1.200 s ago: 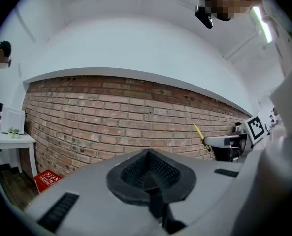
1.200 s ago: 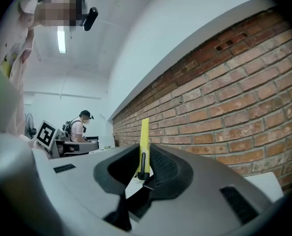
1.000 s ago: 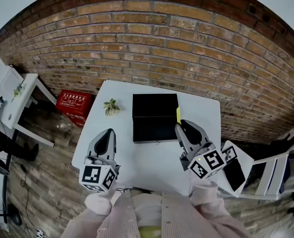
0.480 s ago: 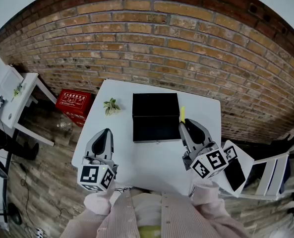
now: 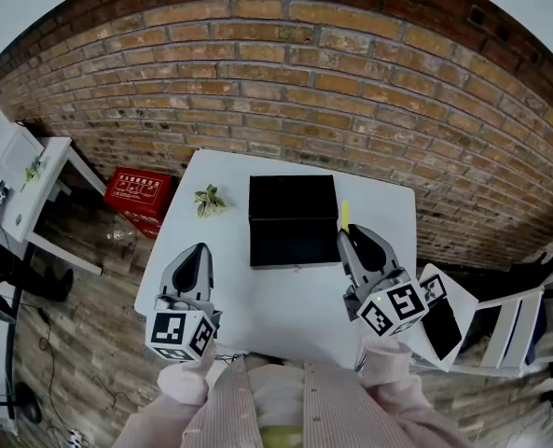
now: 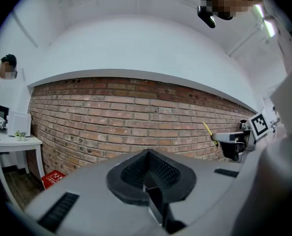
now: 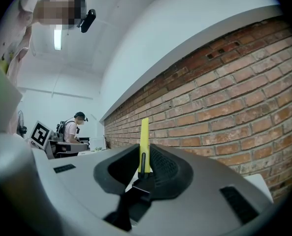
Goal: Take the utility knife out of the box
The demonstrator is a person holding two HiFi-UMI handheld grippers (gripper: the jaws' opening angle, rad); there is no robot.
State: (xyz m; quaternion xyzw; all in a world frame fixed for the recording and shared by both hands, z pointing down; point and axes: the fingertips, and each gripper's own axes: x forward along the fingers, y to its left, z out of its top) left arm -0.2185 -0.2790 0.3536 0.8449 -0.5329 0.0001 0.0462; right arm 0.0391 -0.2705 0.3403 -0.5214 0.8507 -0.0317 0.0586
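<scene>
The black box (image 5: 292, 220) lies open on the white table (image 5: 285, 311). Just right of the box, my right gripper (image 5: 352, 238) is shut on the yellow utility knife (image 5: 344, 215), which pokes out past its fingertips. In the right gripper view the knife (image 7: 144, 140) stands upright, clamped between the black pads of that gripper (image 7: 146, 170). My left gripper (image 5: 198, 260) hovers at the table's left side, apart from the box. In its own view the left gripper (image 6: 146, 179) has its pads together with nothing between them. That view also shows the knife (image 6: 208, 132) at far right.
A small green plant (image 5: 209, 200) sits on the table left of the box. A red crate (image 5: 138, 195) is on the floor by the brick wall. A white side table (image 5: 29, 180) stands at far left and a white chair (image 5: 500, 329) at right.
My right gripper has shifted a little to the right, away from the box's edge, with the knife in it. The left gripper has stayed put.
</scene>
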